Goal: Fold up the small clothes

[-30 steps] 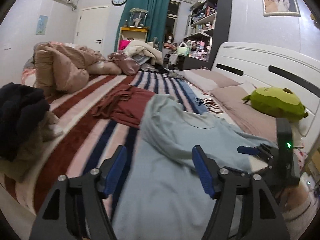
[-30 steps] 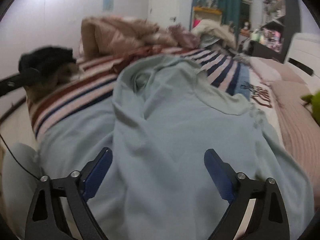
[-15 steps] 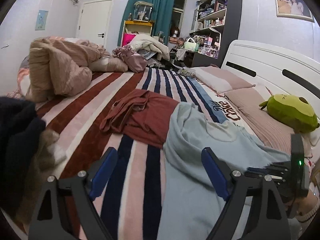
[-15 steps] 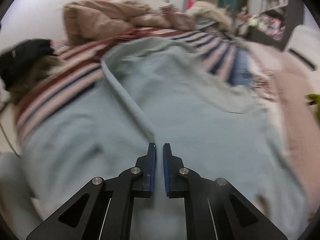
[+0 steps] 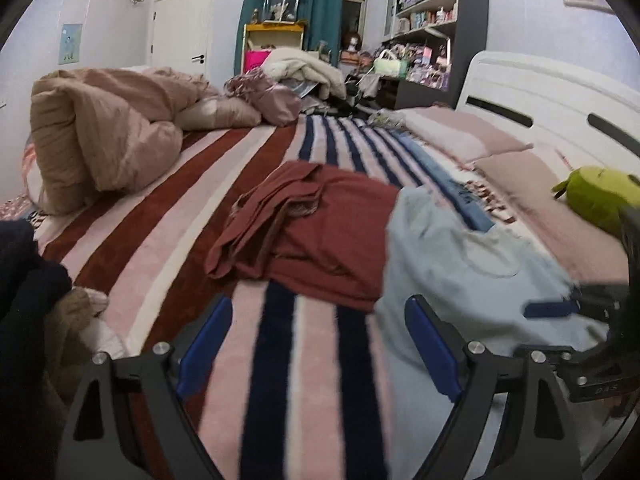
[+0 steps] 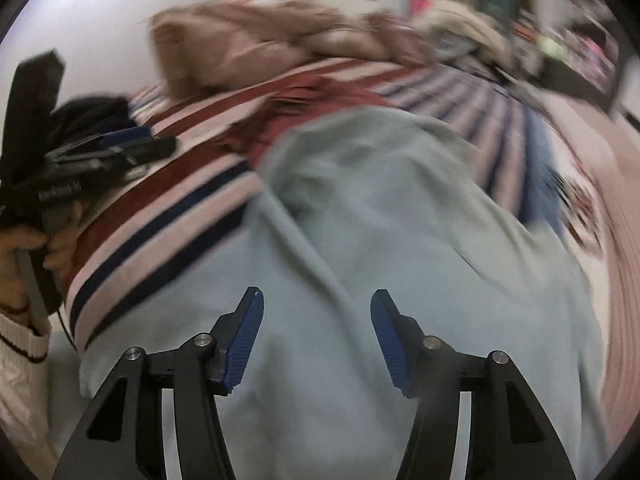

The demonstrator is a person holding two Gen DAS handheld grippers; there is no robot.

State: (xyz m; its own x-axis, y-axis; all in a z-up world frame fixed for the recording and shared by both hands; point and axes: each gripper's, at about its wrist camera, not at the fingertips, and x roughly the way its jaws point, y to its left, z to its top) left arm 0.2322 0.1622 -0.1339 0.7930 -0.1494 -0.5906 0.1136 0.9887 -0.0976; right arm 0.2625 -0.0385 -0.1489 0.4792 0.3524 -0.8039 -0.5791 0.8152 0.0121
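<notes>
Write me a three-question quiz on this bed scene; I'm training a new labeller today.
1. True or false: the rust-red garment lies on top of the light blue top.
2. What lies under the left gripper: A blue top, B striped blanket, C pillow?
3. Is anything between the right gripper pads?

Key: 1 false, the blue top overlaps it. 2 B. 3 No, its jaws are opening over the blue top.

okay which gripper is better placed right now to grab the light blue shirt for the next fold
Probably the right gripper. Its opening fingers sit directly over the light blue shirt, nothing between them. The left gripper is open over the bare striped blanket, with the shirt off to its right side.
</notes>
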